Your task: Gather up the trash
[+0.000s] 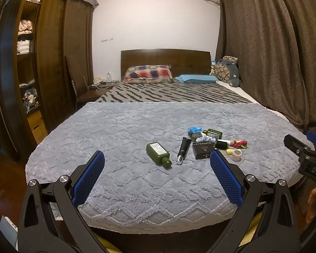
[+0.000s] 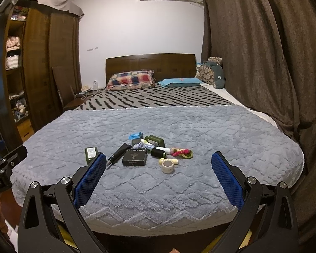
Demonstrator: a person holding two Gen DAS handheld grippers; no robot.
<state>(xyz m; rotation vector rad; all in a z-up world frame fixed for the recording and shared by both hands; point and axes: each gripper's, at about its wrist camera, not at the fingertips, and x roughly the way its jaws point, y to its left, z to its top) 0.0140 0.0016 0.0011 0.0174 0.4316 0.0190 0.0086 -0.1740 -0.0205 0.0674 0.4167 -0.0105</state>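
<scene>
- Left tongs (image 1: 157, 168): released, jaws wide, empty, hovering short of the bed (image 1: 115, 126).
- Green bottle (image 1: 158, 153): lying on the grey blanket at my 12 o'clock; I judge it rigid and slick, so grip across the body.
- Black tube (image 1: 183, 149): just beside it at 1 o'clock; light, take it mid-length.
- Black box (image 2: 135, 157): stiff, flat; pinch its edges.
- Tape roll (image 2: 168, 166): light, hollow.
- Right tongs (image 2: 158, 167): released, empty.

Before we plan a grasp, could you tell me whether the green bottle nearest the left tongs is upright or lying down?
Lying down: the green bottle rests on its side on the grey blanket, label up, cap towards the camera.
</scene>
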